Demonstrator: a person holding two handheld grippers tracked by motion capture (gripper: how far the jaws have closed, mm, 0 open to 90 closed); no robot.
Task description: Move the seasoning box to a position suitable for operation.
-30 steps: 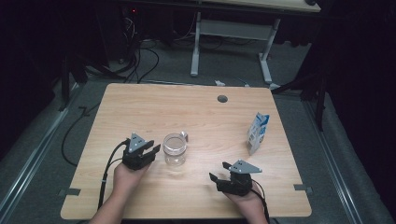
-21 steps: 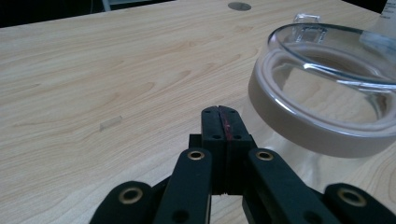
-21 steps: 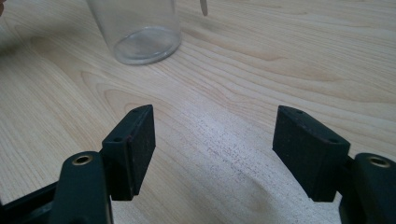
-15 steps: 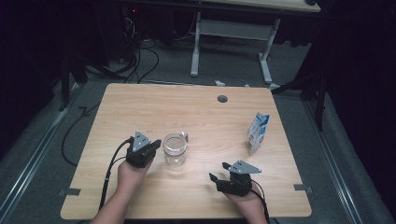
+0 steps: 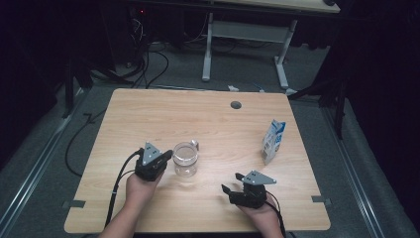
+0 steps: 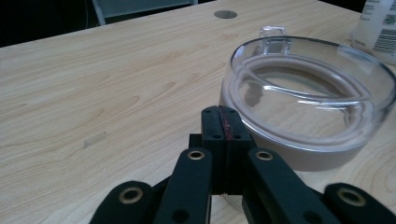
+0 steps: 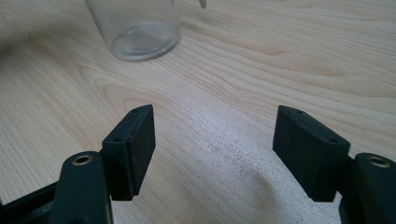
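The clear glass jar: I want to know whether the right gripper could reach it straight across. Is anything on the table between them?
Nothing visible is. Bare light wooden tabletop lies between the open right gripper and the clear glass jar. The blue-and-white carton stands off to the far right, and the shut left gripper sits at the jar's other side.

Clear glass mug (image 5: pixel 185 159) stands upright and empty, centre-front of the table.

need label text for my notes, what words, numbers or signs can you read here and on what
Carton: blue and white print, too small and blurred to read.
Carton, left gripper view: a barcode and small print, blurred, unreadable.
Glass: no text.
Table: no text.
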